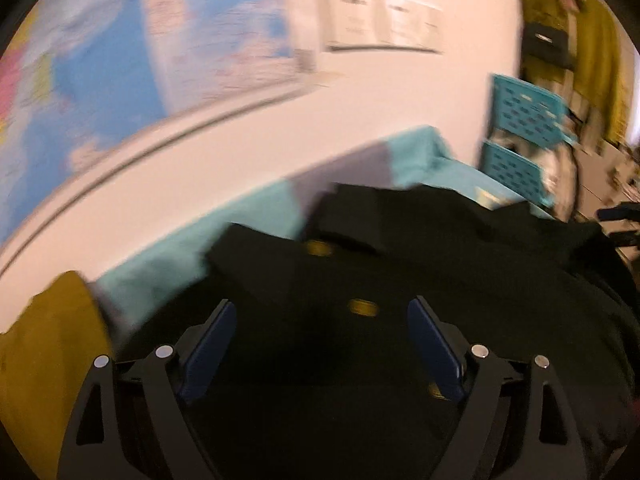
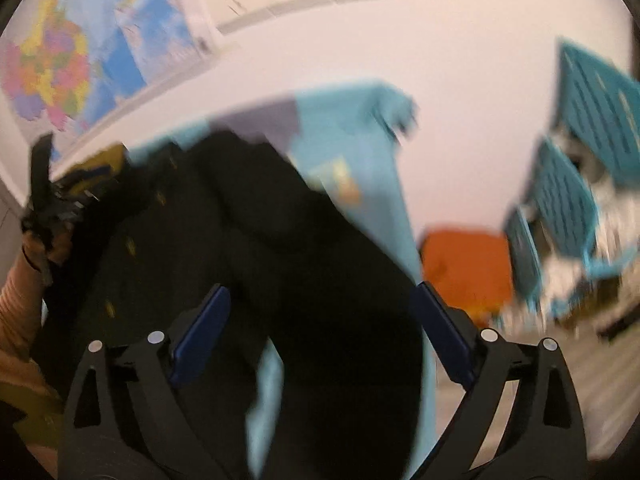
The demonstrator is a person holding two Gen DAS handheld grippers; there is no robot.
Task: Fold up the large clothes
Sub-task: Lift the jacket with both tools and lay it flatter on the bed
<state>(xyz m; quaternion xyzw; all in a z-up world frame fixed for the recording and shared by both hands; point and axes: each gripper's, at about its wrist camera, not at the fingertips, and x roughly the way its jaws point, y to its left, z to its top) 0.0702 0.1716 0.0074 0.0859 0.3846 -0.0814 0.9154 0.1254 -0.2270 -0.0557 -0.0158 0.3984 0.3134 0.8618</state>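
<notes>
A large black garment (image 1: pixel 420 264) with gold buttons lies spread on a table under a turquoise cloth (image 1: pixel 160 260). My left gripper (image 1: pixel 322 312) hovers over it, open, with its blue pads wide apart and only the cloth's surface seen below them. In the right wrist view the same black garment (image 2: pixel 280 248) runs down the table toward the camera. My right gripper (image 2: pixel 320 300) stands open above it, nothing pinched between its pads. The other gripper (image 2: pixel 44 196) and a sleeved arm (image 2: pixel 20 300) show at the left edge. Both views are motion-blurred.
A mustard-yellow garment (image 1: pixel 48 352) lies at the table's left. Turquoise perforated crates (image 1: pixel 524 116) stand at the right, with an orange item (image 2: pixel 468 268) on the floor beside them. A map (image 2: pixel 52 76) and papers (image 1: pixel 380 20) hang on the white wall.
</notes>
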